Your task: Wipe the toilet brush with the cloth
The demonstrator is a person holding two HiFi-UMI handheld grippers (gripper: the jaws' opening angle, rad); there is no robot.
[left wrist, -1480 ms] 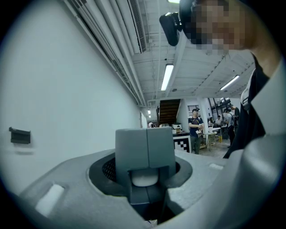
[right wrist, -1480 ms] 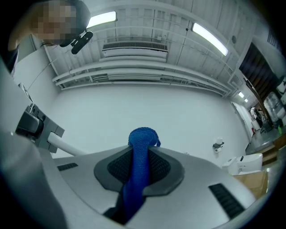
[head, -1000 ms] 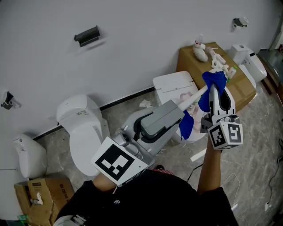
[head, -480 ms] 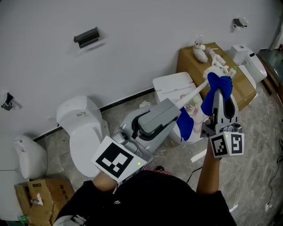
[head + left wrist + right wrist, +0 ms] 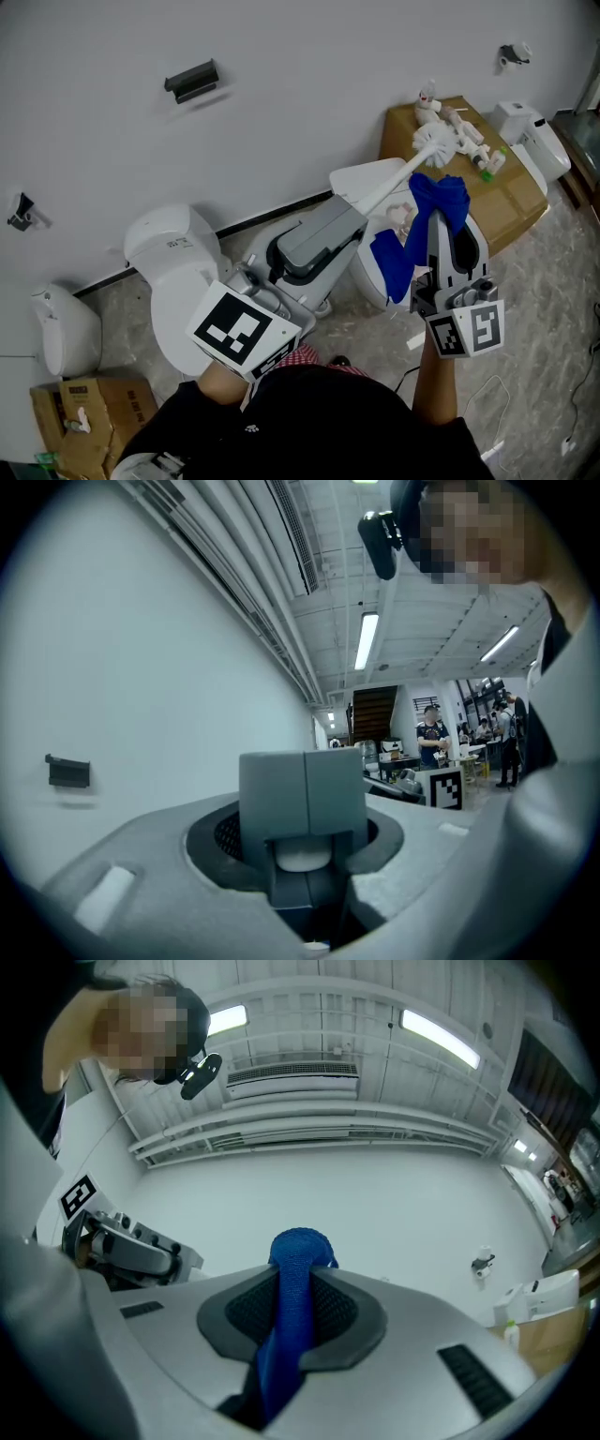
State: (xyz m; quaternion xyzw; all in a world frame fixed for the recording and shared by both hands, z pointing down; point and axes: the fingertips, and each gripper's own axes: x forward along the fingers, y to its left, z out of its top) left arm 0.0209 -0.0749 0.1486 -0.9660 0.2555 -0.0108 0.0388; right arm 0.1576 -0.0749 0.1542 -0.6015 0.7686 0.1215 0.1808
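Over the last second the right gripper [image 5: 439, 217] drew back down the brush [image 5: 394, 178] toward the person, taking the cloth [image 5: 437, 195] with it. A second earlier the blue cloth had been bunched over the bristle end. Now the white brush head [image 5: 432, 141] stood bare just beyond the right gripper's tips. The cloth's upper fold sat close under the head, beside the handle; whether it touched could not be told.

The right gripper was pinched on the cloth, with a strip standing up between its jaws and a loose lobe hanging at its left side. The left gripper [image 5: 349, 212] was clamped on the lower handle, so the brush jutted out ahead of its tips toward the right gripper.

That looked like one wiping stroke off the head completed. Wiping probably was not done, since the handle between the two grippers remained for the cloth to cover.
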